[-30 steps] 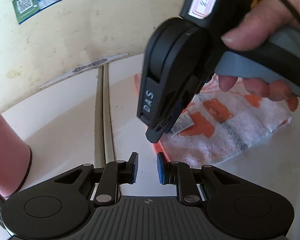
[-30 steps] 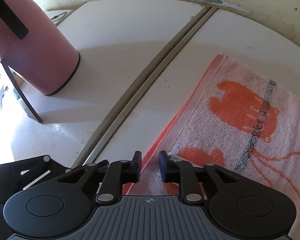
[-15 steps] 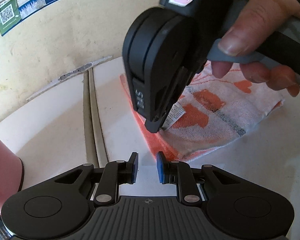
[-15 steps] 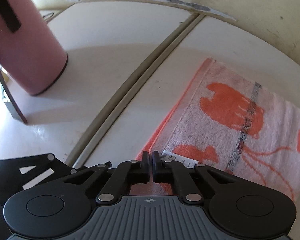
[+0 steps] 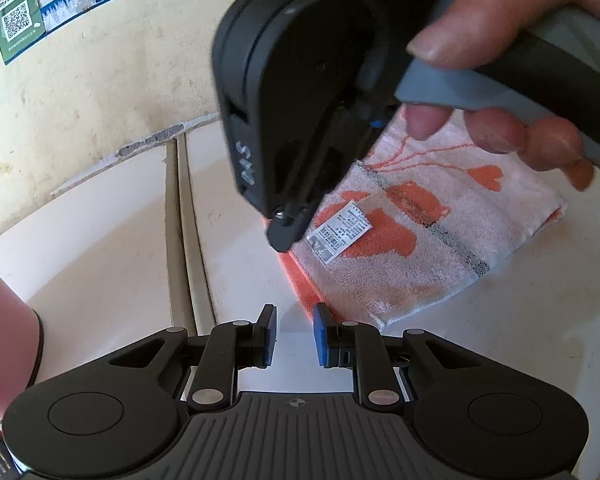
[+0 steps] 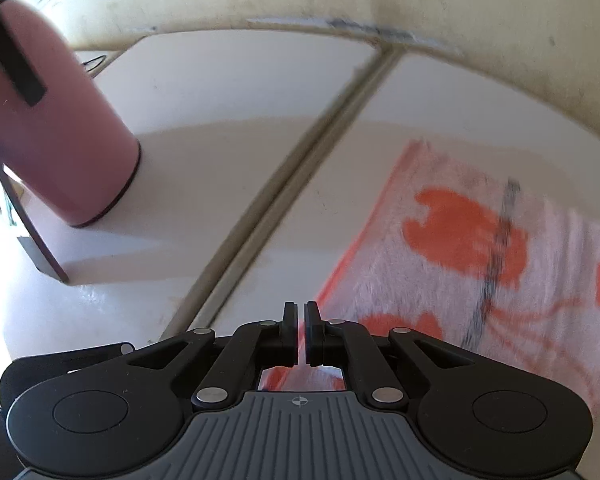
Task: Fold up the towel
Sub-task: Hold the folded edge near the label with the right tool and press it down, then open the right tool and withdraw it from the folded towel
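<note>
A small terry towel (image 5: 420, 248), white with orange motifs, thin orange lines and one dark stripe, lies folded flat on a pale worktop (image 5: 500, 360). An orange border runs along its left edge. A white printed label (image 5: 339, 231) lies face-up on top near that orange edge.

The towel (image 6: 480, 248) is motion-blurred (right wrist view), its near edge hidden behind the right gripper (image 6: 299, 332).

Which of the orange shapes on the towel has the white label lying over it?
The large orange shape nearest the towel's orange hem: the white label overlaps its edge. The others lie at the dark stripe and beyond, uncovered.
</note>
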